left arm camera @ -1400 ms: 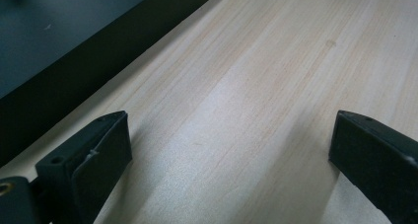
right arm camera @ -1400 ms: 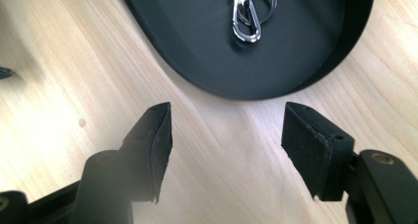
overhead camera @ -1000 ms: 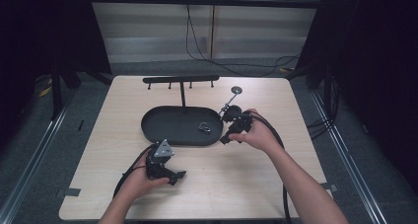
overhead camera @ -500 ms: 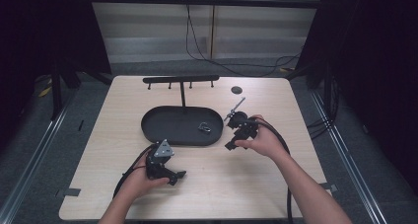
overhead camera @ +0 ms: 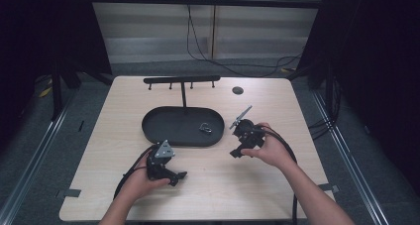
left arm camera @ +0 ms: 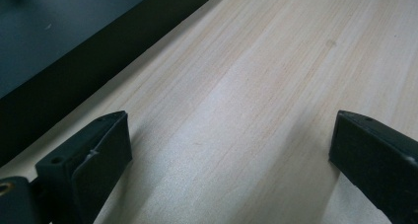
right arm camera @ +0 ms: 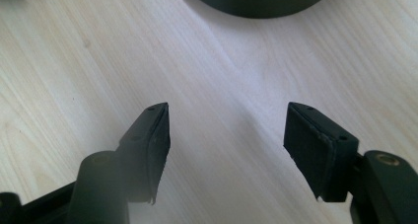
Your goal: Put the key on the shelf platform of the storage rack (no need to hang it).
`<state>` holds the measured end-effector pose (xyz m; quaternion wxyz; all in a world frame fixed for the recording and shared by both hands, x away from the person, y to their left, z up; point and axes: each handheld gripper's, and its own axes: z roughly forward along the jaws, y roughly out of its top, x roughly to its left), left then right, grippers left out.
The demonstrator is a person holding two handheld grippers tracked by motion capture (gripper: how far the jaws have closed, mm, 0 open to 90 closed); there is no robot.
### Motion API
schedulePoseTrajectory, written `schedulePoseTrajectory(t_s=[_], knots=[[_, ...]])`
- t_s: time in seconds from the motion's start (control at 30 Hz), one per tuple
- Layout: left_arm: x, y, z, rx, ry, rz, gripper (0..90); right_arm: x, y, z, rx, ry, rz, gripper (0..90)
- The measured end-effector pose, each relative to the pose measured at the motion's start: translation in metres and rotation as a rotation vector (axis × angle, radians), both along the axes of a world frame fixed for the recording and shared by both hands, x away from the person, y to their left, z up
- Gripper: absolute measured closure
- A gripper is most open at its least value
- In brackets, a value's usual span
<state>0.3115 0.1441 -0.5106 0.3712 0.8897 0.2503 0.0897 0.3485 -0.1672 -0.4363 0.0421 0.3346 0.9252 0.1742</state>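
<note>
A small metal clip [overhead camera: 205, 128] lies inside the black oval tray [overhead camera: 163, 136], toward the tray's right end, and it looks like the piece being worked with. The tray sits near the middle of the desk [overhead camera: 99, 150], with a black T-shaped hanging stand [overhead camera: 182, 80] rising behind it toward the far edge, and a small round dark disc [overhead camera: 237, 90] near the far right corner.

The right gripper [right arm camera: 226, 135] hangs just right of the tray, jaws apart with nothing but bare wood between them. The left gripper [left arm camera: 224, 155] rests by the near edge, just in front of the tray's wall, jaws spread wide and empty too.

I'd judge the clip to be light, stiff and rather slick, apt to skate across the tray's smooth floor if nudged. Best taken across its narrow body from straight above, pads squarely on both flanks; its exact shape is too small to make out.
</note>
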Motion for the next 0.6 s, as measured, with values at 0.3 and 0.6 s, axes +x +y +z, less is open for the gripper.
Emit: schedulePoseTrajectory(t_s=[0.3,0.6], knots=[[0.0,0.0,0.0,0.0,0.0,0.0,2.0,-0.017,-0.01,-0.01,0.02,-0.002,-0.006,34.5],[0.0,0.0,0.0,0.0,0.001,-0.001,2.0,-0.029,-0.018,-0.013,0.049,-0.015,-0.029,34.1]])
